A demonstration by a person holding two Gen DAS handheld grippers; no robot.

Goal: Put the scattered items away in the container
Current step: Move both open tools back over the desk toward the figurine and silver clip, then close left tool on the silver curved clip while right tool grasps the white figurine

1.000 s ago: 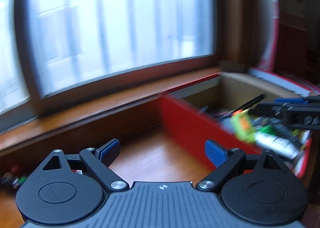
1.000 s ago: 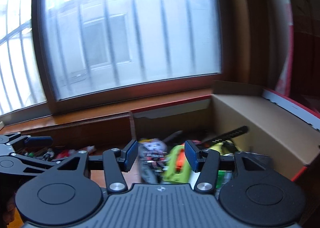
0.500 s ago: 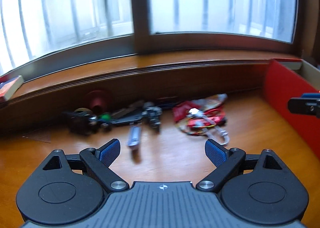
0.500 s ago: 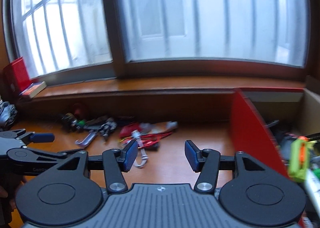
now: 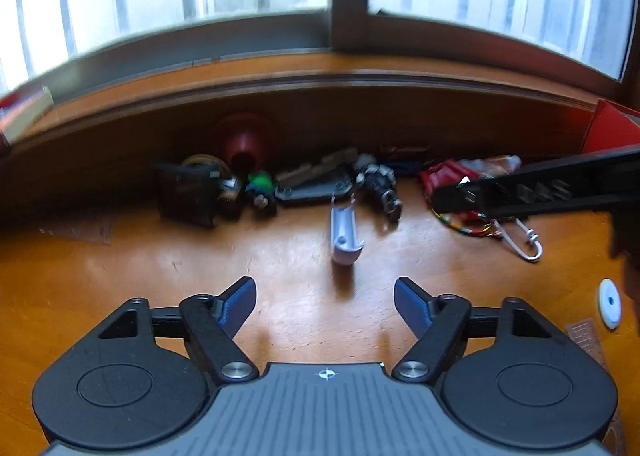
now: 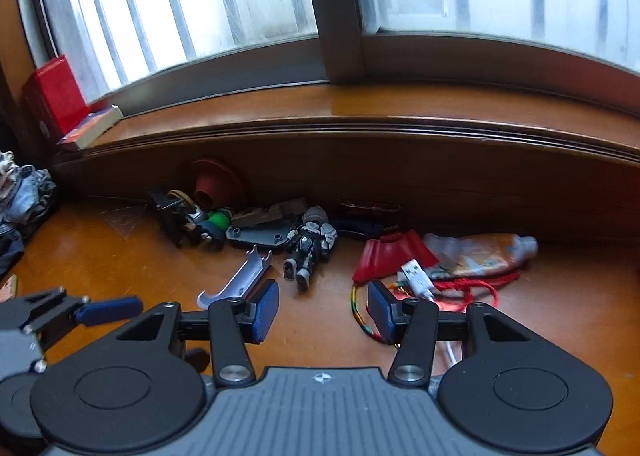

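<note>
Wooden desk (image 5: 120, 284) has the clutter strung along the back ledge, red box (image 5: 612, 128) just peeking in far right; left gripper (image 5: 325, 302) and right gripper (image 6: 322, 310) both spread wide, holding nothing. Small stuff: grey robot figure (image 6: 310, 242), silver clip (image 5: 343, 232) lying nearest the left tongs, white USB plug (image 6: 416, 274) just past the right ones.

Each camera sits on its gripper and looks forward and a bit down at the window. Both views share the grey robot toy (image 5: 378, 184) (image 6: 310, 246) ahead on the counter (image 5: 120, 276) (image 6: 560, 296). The right camera is nearer.
</note>
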